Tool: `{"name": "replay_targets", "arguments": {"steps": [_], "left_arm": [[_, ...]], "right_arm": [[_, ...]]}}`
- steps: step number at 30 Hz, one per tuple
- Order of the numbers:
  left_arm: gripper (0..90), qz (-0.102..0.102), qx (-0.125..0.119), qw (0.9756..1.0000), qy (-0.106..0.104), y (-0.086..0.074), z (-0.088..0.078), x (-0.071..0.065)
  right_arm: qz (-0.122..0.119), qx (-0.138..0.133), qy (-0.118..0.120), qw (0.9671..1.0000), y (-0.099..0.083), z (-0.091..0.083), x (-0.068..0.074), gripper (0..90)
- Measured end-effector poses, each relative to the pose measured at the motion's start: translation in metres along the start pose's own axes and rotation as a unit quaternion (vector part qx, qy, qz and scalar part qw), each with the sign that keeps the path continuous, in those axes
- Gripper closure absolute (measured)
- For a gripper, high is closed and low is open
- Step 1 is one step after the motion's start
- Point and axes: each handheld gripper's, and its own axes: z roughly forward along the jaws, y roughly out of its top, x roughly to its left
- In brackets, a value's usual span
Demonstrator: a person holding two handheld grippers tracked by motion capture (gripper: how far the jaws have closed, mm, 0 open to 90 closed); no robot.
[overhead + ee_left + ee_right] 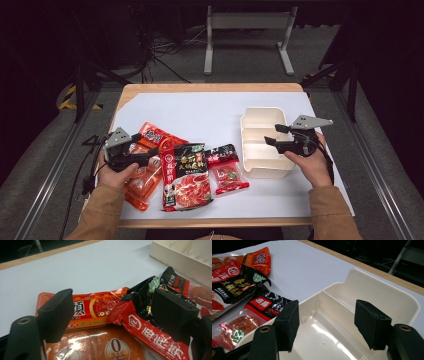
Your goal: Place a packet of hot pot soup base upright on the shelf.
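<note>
Fingers point(56, 315) of the left gripper point(152, 159) are standing wide apart with nothing pressed between them, hovering just over the pile of sauce packets. Taking the cream divided tray point(250, 116) as landmark, the packets are all lying to its left: the small black-and-red packet point(227, 169) just beside the tray's left wall, the large black-and-red packet point(185, 175) next out, and the orange packet point(145, 177) farthest away, partly under the large one. In the left gripper view the near edge of the large packet point(140, 322) is rising between the jaws, its long axis running roughly along the tray's long side. The right gripper point(272, 135), equally wide and empty, is poised over the tray's middle compartment point(329, 335), so the left hand point(117, 170) is the nearer one to any packet, and the likely carry is running rightward towards the tray.
</note>
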Motion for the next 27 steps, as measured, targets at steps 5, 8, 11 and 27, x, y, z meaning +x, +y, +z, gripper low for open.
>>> {"name": "replay_targets", "arguments": {"steps": [5, 8, 11, 27], "left_arm": [[19.1, 0.011, -0.005, 0.9999, -0.011, 0.005, -0.002, -0.008], [18.9, 0.016, -0.005, 0.9997, -0.020, 0.008, -0.001, -0.013], [18.9, 0.021, -0.007, 0.9994, -0.025, 0.009, 0.000, -0.017], [15.2, 0.020, 0.018, 0.9987, -0.044, 0.007, 0.023, -0.035]], "right_arm": [[-0.002, 0.000, 0.001, 1.0000, 0.001, 0.001, 0.001, 37.0], [-0.003, 0.001, 0.003, 1.0000, 0.001, 0.001, 0.001, 36.8], [-0.003, 0.000, 0.004, 1.0000, 0.002, 0.001, 0.002, 36.6], [-0.006, 0.001, 0.007, 1.0000, 0.002, 0.001, 0.005, 35.8]]}}
